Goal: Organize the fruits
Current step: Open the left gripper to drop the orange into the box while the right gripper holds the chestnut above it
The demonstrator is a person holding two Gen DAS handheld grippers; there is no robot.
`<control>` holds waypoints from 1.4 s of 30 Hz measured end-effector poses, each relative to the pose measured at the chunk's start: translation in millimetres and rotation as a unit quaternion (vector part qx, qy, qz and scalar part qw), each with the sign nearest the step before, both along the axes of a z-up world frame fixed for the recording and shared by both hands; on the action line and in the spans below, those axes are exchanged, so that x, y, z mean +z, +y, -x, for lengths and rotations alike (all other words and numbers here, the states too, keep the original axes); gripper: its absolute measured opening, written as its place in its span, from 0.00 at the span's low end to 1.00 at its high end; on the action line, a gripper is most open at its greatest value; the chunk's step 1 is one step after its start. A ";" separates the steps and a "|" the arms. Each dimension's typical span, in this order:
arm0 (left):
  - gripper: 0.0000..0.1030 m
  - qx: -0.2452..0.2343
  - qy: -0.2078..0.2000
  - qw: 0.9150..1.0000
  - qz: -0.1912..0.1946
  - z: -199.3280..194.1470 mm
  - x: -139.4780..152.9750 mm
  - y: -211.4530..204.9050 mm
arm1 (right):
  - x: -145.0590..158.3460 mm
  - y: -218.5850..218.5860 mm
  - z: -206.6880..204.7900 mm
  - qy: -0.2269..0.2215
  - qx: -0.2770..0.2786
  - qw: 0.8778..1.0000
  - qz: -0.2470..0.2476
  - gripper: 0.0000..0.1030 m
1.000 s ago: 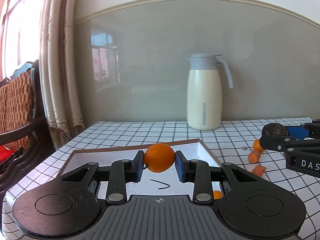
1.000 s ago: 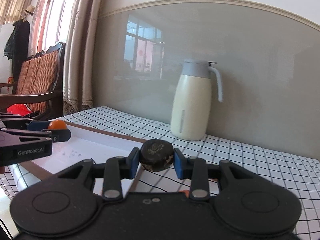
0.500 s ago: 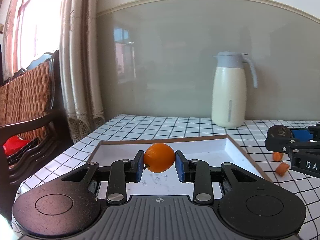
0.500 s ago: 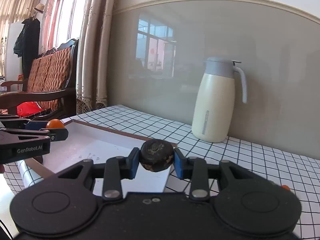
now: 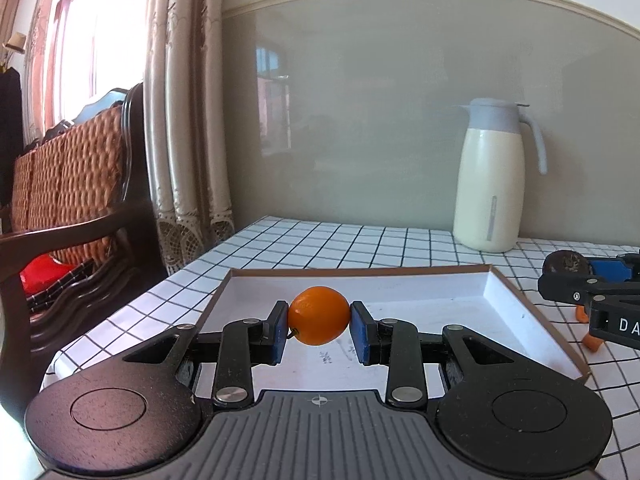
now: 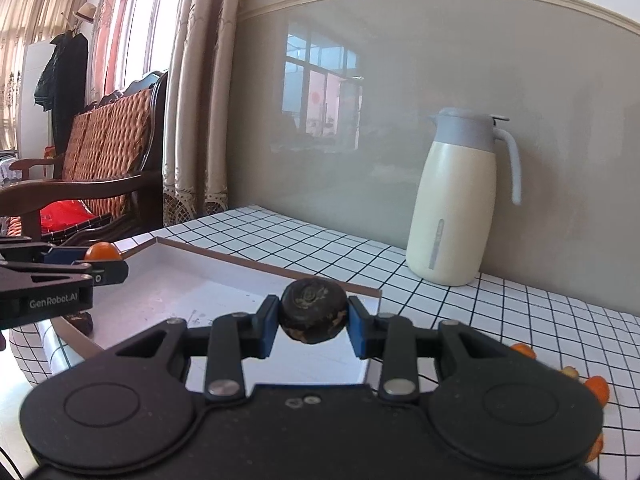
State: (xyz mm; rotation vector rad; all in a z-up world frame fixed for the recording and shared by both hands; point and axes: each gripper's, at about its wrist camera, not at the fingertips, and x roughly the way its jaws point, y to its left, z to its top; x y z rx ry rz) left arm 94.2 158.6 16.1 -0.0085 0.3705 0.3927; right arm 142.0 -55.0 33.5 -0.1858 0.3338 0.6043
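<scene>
Left tongs point(image 5: 319, 328) gripping a small orange citrus point(image 5: 319, 315) over the white tray point(image 5: 496, 308); right tongs point(image 6: 312, 330) clamping a dark wrinkled fruit point(image 6: 312, 316) at the tray's edge — neither placed yet, orange pieces point(image 6: 596, 388) lying loose on the surface point(image 6: 520, 312)

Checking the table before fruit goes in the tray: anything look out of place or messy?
Yes: small orange pieces lie loose on the checked tablecloth, right of the white tray. A dark lump sits inside the tray's left edge.

Cream jug point(image 5: 490, 188) on checked tablecloth point(image 5: 328, 240); wicker chair point(image 5: 68, 184); curtain point(image 5: 184, 120).
</scene>
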 end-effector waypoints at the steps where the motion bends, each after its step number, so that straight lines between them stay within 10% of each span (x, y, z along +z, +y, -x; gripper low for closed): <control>1: 0.32 0.001 0.001 1.000 0.004 -0.5 -0.4 1.9 | -0.4 2.0 -0.1 0.000 0.001 1.000 0.000 0.26; 42: 0.32 0.058 0.027 0.998 0.026 -33.8 -14.6 55.5 | -14.3 36.8 -40.4 0.044 0.017 0.999 0.009 0.26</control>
